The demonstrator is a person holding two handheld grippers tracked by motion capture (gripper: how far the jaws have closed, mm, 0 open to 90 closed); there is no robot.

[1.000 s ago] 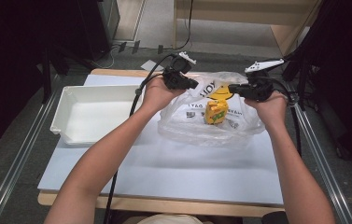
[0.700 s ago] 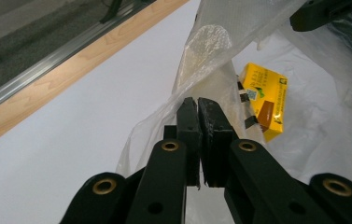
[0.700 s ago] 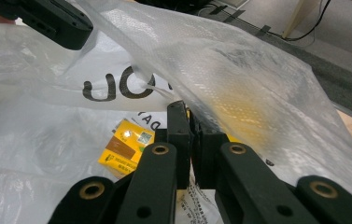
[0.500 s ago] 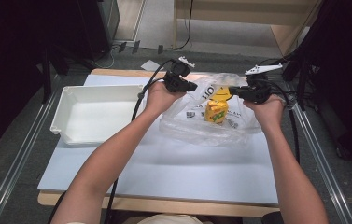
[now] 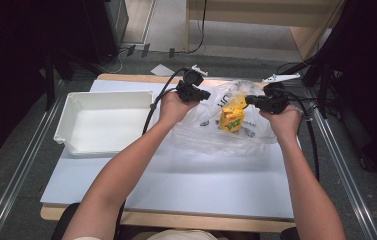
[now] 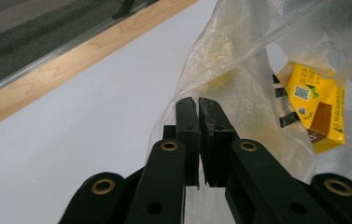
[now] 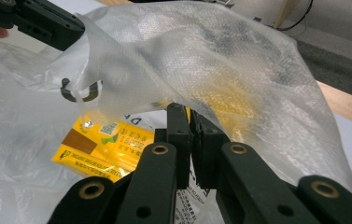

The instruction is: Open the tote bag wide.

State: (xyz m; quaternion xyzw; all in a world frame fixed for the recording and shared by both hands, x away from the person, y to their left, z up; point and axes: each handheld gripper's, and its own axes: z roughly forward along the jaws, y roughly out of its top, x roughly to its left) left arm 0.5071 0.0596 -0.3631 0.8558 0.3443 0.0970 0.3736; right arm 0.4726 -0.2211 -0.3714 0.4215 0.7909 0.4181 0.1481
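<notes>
With our left tongs (image 5: 207,95) and right tongs (image 5: 248,101) each pinched on the rim of the crinkly clear plastic bag (image 5: 211,135), the yellow juice carton (image 5: 231,117) lying between them, we should lower both evenly to the desk (image 5: 176,175).
</notes>
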